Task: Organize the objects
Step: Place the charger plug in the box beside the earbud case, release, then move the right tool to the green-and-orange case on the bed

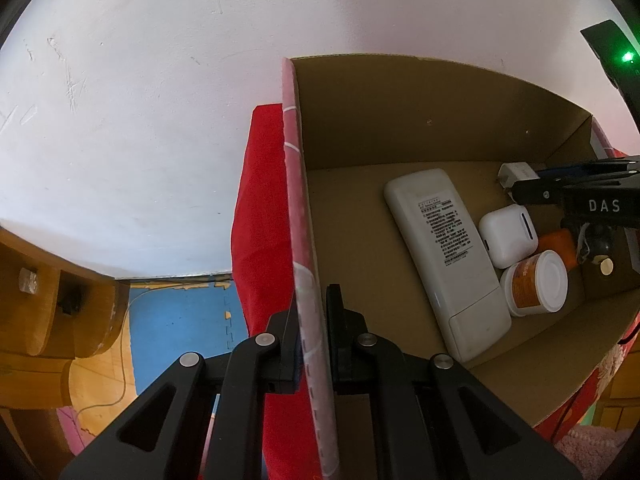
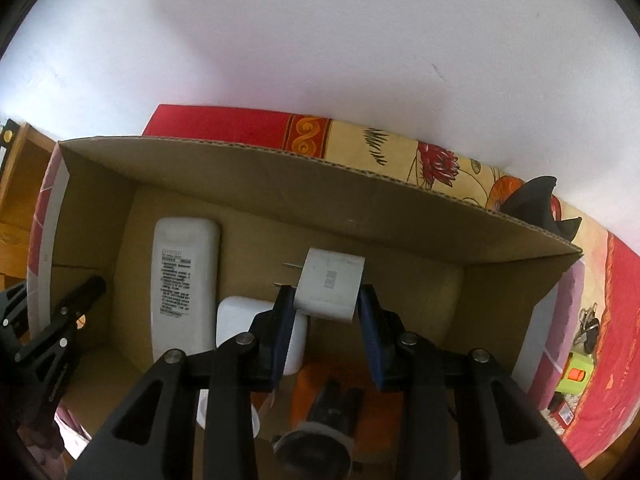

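My left gripper clamps the box wall; right gripper holds the charger above the floor; remote, case, jar already below; release pending.

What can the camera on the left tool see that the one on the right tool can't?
Only the left view shows the white-lidded tub and blue floor mat. Only the right view shows the flowered cloth and green toy. Both show the cardboard box, remote, white case, and charger held by the right tool.
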`<state>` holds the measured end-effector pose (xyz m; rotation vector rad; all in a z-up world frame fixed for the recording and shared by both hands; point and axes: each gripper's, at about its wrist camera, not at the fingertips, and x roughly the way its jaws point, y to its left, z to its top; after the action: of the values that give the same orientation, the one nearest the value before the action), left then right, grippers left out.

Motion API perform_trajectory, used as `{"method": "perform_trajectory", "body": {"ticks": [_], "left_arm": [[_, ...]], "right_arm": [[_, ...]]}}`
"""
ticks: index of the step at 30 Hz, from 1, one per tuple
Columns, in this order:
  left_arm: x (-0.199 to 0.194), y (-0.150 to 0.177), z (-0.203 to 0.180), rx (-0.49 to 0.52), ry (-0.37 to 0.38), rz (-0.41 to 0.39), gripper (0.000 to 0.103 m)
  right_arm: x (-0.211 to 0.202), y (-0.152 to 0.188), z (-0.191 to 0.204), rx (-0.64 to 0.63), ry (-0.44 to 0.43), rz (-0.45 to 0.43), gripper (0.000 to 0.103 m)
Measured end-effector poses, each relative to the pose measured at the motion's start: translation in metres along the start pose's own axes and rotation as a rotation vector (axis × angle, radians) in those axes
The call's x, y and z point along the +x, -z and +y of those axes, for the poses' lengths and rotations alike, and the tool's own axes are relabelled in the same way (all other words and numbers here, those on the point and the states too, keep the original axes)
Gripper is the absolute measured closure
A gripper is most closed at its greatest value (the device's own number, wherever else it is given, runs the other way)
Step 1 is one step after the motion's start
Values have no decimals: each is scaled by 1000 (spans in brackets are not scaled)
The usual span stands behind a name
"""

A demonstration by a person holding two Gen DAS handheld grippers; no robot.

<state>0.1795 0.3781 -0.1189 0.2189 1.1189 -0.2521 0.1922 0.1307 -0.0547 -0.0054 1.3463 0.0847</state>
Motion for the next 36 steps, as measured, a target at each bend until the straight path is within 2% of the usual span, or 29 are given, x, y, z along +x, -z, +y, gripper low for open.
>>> {"method": "perform_trajectory", "body": {"ticks": [4,8,12,16,18,22,25,30,36], "left_arm": [[0,-1,0,0,0,1,94],[1,-1,0,0,0,1,94],[1,-1,0,0,2,2,94],[2,-2,0,6,1,6,94],[3,-2,-2,10,-1,8,94],[4,-3,-4,19,-5,11,94],[4,-3,-5,24,-8,12,94],[4,-1,-6,20,-9,13,94],[2,-1,-4,13,-7,10,94]], "right_arm": [[-14,6,-5,16,-30,-35,65],[-43,15,-12,14,-65,-90,64],[-75,31,-24,19,-61,-152,64],[-109,55,-48,66,-79,-210,64],[-115,66,-59,94,-62,-217,64],[-113,71,-89,160,3,-215,64],[-111,74,-104,214,4,-211,64],[-96,73,-114,225,23,-187,64],[-78,87,-147,286,61,-144,64]]}}
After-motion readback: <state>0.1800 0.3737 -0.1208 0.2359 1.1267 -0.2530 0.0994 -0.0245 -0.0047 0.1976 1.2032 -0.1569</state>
